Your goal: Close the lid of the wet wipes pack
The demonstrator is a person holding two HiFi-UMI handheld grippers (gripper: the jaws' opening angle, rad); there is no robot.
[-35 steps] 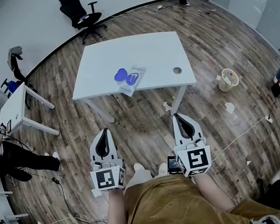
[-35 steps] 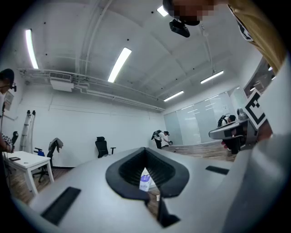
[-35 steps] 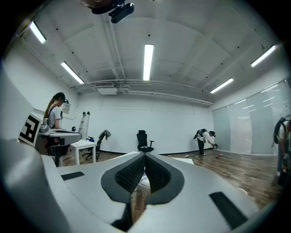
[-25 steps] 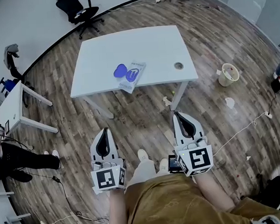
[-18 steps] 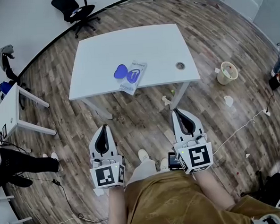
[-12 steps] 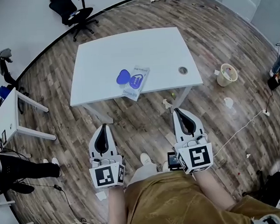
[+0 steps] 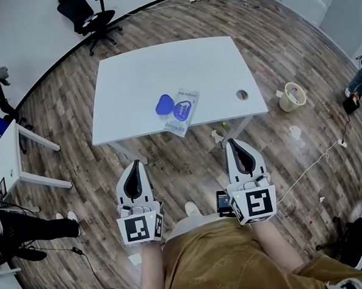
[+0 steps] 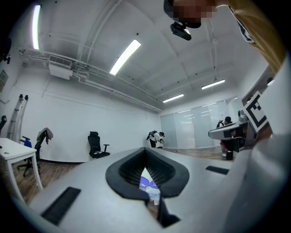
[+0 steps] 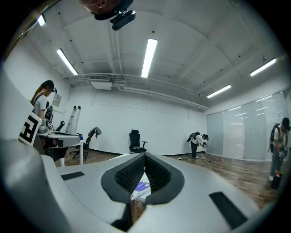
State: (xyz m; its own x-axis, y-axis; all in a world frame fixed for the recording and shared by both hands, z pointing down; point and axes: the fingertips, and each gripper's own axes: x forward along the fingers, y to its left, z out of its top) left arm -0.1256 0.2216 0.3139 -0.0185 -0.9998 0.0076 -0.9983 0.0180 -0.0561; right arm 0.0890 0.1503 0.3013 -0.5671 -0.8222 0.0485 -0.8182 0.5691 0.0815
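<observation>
The wet wipes pack (image 7: pixel 184 111) lies near the front edge of the white table (image 7: pixel 140 76), with its blue lid (image 7: pixel 164 104) flipped open to the left. Both grippers are low in front of the person's body, well short of the table. The left gripper (image 7: pixel 133 164) and the right gripper (image 7: pixel 232 142) point toward the table, jaws together and holding nothing. Through the gap between its jaws, the left gripper (image 8: pixel 146 152) sees the pack (image 8: pixel 150 187) far off. In the right gripper view, the right gripper (image 9: pixel 145 155) frames the pack (image 9: pixel 140 187) the same way.
A round cable hole (image 7: pixel 242 95) sits at the table's right front. A waste bin (image 7: pixel 293 96) and crumpled paper (image 7: pixel 295 132) are on the wooden floor to the right, with a white cable (image 7: pixel 311 169). An office chair (image 7: pixel 87 18) stands far back; a small table (image 7: pixel 4 159) is at the left.
The person has stepped nearer, so the table and pack sit slightly lower and further right in the head view. Both grippers keep the same pose, shut and held low.
</observation>
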